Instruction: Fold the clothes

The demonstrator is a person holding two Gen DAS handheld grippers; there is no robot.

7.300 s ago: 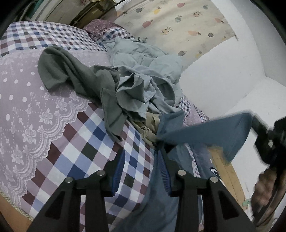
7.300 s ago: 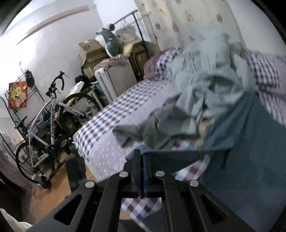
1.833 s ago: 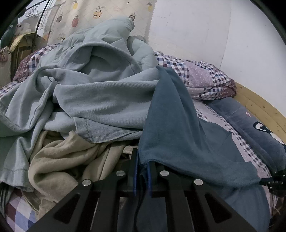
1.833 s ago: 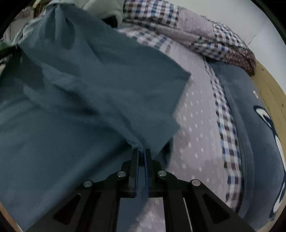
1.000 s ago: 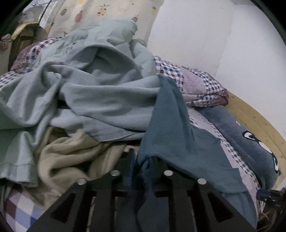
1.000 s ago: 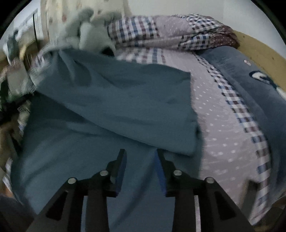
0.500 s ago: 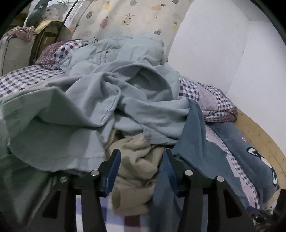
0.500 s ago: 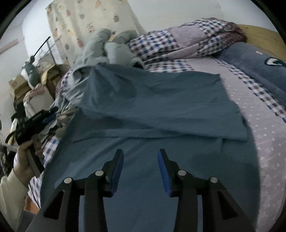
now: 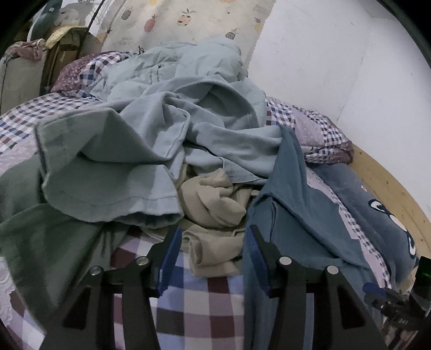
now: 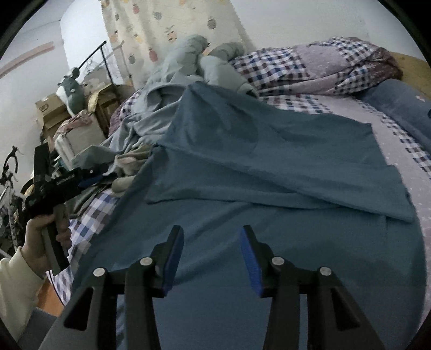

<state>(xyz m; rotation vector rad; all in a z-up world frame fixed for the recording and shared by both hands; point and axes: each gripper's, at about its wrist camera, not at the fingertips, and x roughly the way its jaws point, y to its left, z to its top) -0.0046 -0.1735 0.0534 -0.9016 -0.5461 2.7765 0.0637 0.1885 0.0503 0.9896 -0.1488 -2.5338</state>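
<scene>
In the left wrist view, a green garment lies at the far left on the checked bedsheet. Just right of it a pale blue garment is heaped in a loose pile that rises toward the pineapple curtain. A beige garment is crumpled at the foot of that pile, near the middle. The left gripper hangs over the sheet with its jaws spread apart and nothing between them; the beige garment shows in the gap, and the blue pad of the right-hand finger sits at the edge of the blue shirt. The shirt runs from there up toward a checked pillow. Farther right are a dark blue cushion with a cartoon face and the wooden bed frame.

In the right wrist view, the person's left hand grips the left gripper's handle at the far left, beside the bed, with boxes behind it. The blue shirt is spread flat across the bed, its upper part folded over the lower. The right gripper is released, jaws wide, holding nothing, low over the near part of the shirt; whether it touches the cloth cannot be told. The checked pillow lies beyond, at the right.
</scene>
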